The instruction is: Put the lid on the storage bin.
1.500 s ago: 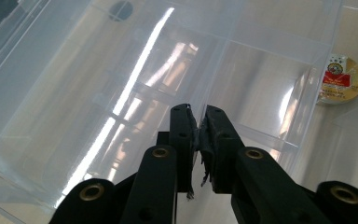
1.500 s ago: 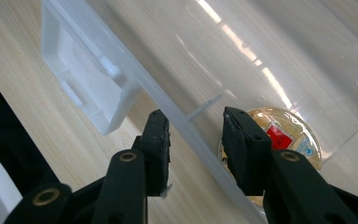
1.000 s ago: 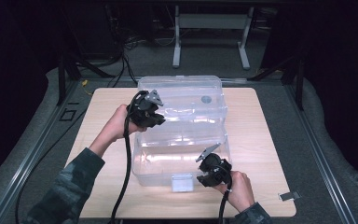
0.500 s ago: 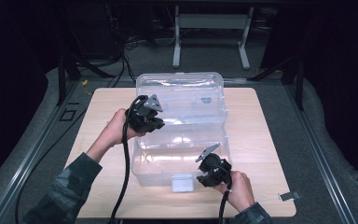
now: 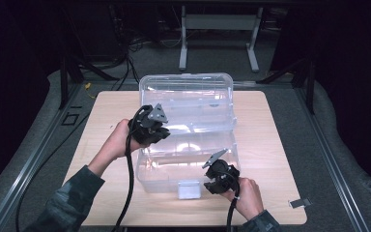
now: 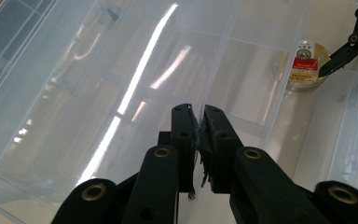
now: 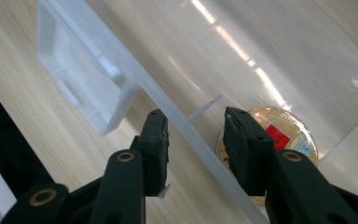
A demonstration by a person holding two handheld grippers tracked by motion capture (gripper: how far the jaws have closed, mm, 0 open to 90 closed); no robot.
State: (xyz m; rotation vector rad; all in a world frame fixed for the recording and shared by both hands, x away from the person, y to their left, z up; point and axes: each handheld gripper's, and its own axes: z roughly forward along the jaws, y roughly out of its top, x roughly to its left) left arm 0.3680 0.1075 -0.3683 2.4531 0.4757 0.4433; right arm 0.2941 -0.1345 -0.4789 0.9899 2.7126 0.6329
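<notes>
A clear plastic box (image 5: pixel 149 174) sits on the wooden table, its hinged clear lid (image 5: pixel 188 96) raised at the back. My left gripper (image 5: pixel 166 133) is at the lid's left edge; in the left gripper view it (image 6: pixel 198 122) is shut, pinching the thin clear plastic. My right gripper (image 5: pixel 216 170) is at the box's front right. In the right gripper view it (image 7: pixel 193 126) straddles the front rim (image 7: pixel 186 126), one jaw outside and one inside, with gaps on both sides. A round gold disc with a red label (image 7: pixel 284 133) lies inside the box (image 6: pixel 303 65).
A white latch (image 5: pixel 189 189) hangs on the box's front wall (image 7: pixel 84 88). The wooden tabletop (image 5: pixel 270 145) has bare room to the left and right of the box. Cables (image 5: pixel 125 193) trail from both grippers toward the near edge. A metal stand (image 5: pixel 220 24) is behind the table.
My left gripper has moved toward the near side, taking the lid's left edge with it, so the lid has swung forward. The right gripper has stayed at the front rim.
</notes>
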